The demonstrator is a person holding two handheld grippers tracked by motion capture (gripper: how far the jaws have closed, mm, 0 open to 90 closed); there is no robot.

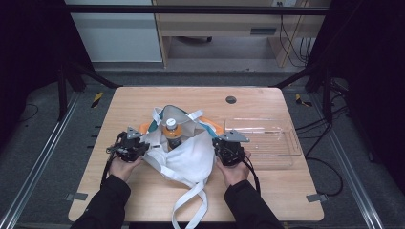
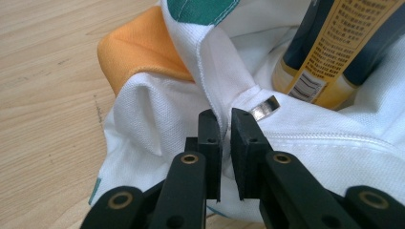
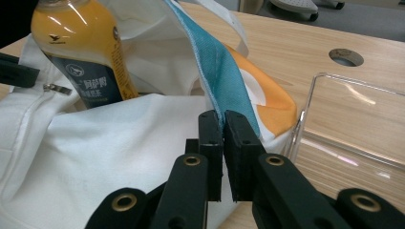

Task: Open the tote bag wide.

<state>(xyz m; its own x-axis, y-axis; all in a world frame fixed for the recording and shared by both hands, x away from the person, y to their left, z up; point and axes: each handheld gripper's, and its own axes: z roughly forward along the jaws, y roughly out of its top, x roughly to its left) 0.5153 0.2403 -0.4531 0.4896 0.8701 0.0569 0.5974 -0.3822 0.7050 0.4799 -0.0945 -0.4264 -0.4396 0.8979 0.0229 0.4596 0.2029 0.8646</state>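
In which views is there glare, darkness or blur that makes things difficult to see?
High view: the surroundings are very dark, the table is evenly lit, and the clear tray shows only as faint bright edges. Left gripper view: the bottle label is slightly blurred, and the bag fabric is sharp. Right gripper view: highlights streak the clear tray, and the background is soft.

The bottle (image 1: 172,133) stands inside the cloth bag (image 1: 184,155), its lower half hidden by the bag's white fabric. Its label text (image 2: 334,43) is too small to read. The bag's strap (image 1: 184,210) runs off the bottom edge.
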